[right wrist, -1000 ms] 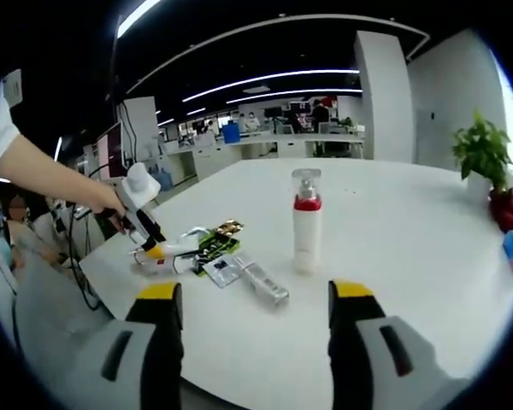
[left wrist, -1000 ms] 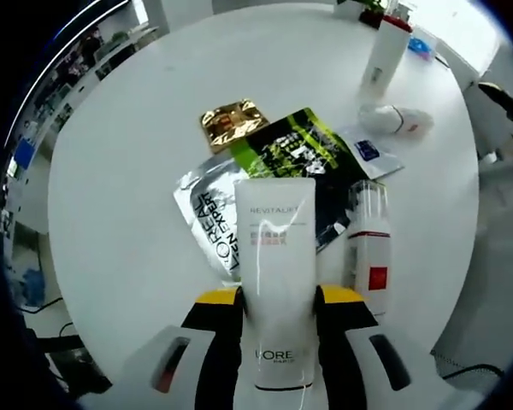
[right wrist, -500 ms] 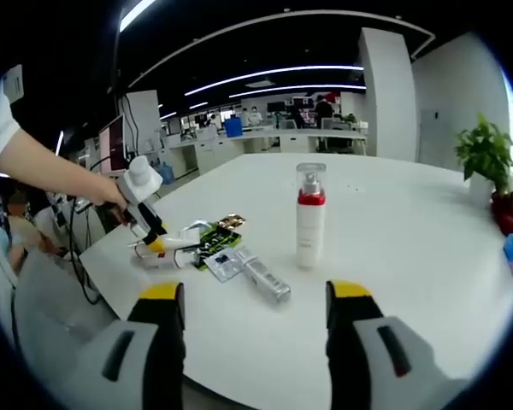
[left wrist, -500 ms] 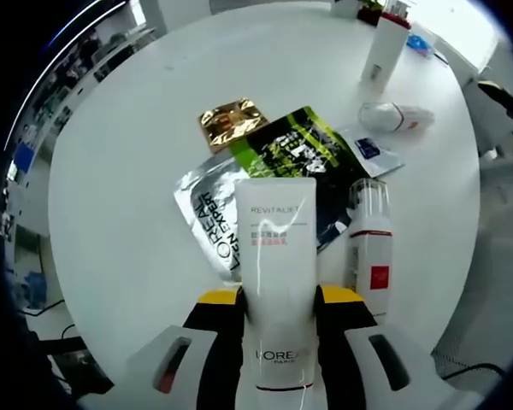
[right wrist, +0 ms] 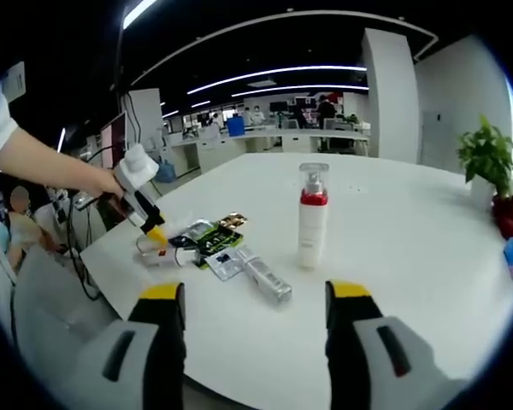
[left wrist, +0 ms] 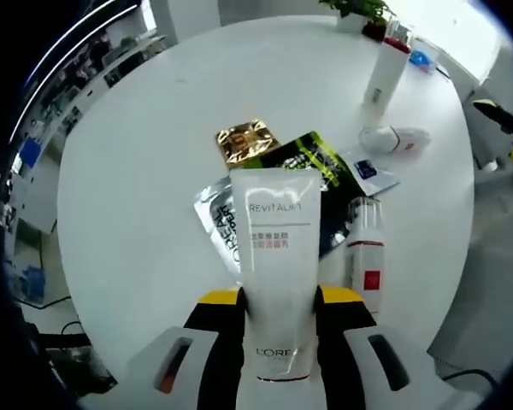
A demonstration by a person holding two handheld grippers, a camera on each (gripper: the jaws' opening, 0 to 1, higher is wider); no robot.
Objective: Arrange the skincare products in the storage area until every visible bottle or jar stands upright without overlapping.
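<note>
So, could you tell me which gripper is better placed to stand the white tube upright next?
The left gripper: it is already shut on the white tube. The right gripper is open and holds nothing, back from the pump bottle.

A round white table (left wrist: 137, 171) carries the things. Flat on it lie a gold sachet (left wrist: 246, 141), a silver sachet (left wrist: 218, 231) and a green-and-black sachet (left wrist: 312, 162), overlapping. Beside them lie a clear-capped bottle (left wrist: 364, 256) and a small white bottle (left wrist: 393, 138). A pump bottle (right wrist: 312, 218) stands upright farther off.
</note>
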